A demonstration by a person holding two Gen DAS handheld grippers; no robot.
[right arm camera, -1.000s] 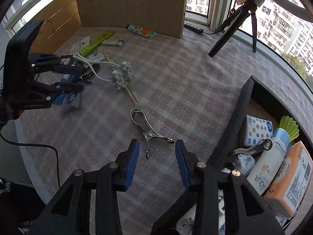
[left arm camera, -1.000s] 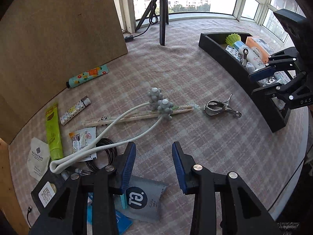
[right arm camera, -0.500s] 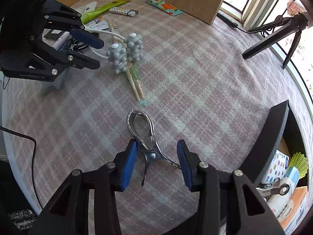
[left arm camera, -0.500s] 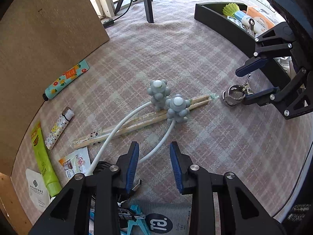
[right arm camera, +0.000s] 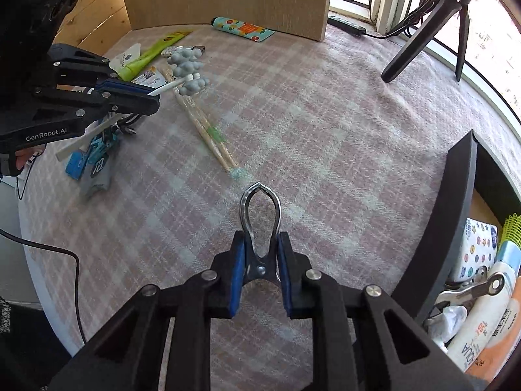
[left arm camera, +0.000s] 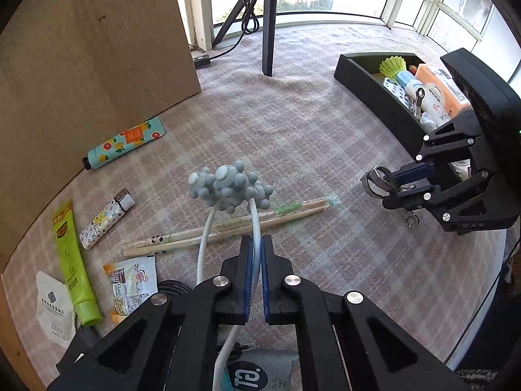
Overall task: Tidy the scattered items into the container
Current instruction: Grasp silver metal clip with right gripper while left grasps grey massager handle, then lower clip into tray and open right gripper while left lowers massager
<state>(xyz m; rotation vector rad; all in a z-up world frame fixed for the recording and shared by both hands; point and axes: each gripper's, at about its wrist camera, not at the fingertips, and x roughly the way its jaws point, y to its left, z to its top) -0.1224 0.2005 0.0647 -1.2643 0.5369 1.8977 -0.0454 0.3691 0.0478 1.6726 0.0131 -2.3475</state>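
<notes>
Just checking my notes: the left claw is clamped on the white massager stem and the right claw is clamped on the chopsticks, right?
Not quite. The left claw is indeed clamped on the white stem of the massager, but the right claw is clamped on the metal clip, not the chopsticks, which lie untouched on the cloth. The right wrist view shows it.

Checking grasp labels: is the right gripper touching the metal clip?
Touching. In the right wrist view, the right gripper has both blue pads pressed against the sides of the metal clip.
</notes>
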